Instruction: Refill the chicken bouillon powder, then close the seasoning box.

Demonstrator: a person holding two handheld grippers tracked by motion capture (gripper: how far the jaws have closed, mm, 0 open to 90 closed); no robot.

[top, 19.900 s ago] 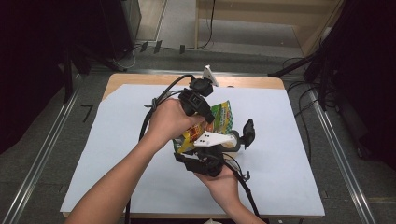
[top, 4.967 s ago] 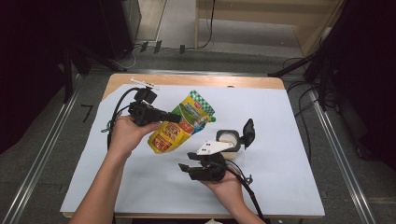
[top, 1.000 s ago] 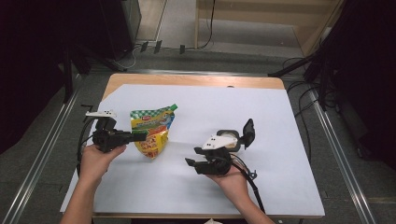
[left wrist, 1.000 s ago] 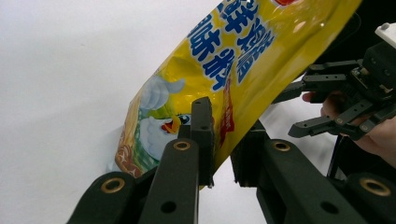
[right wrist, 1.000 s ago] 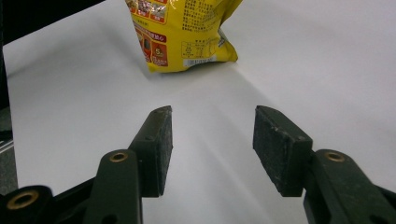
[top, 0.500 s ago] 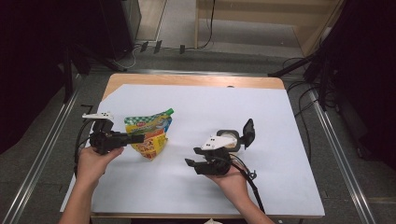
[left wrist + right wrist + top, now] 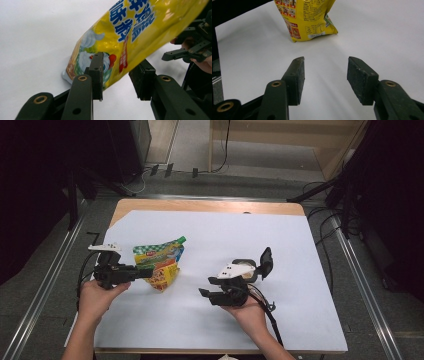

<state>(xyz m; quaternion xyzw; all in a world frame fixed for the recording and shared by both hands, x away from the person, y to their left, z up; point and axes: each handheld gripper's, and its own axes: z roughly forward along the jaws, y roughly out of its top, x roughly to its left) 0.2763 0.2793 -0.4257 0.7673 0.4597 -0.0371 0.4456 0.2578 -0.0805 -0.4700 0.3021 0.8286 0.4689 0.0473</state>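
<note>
Two-tone blue Chinese lettering and a cartoon chicken mark the yellow pouch (image 7: 130, 37).

Bare forearms, no sleeves; black left gripper (image 7: 145, 271) and right gripper (image 7: 206, 293) with white top plates, trailing black cables, brass-ringed pivots on the arms, and flat, rough black pads (image 7: 362, 77).

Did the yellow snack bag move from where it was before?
Yes. The snack bag went left, from the middle of the white table cover toward its left edge, carried by the left gripper.
</note>
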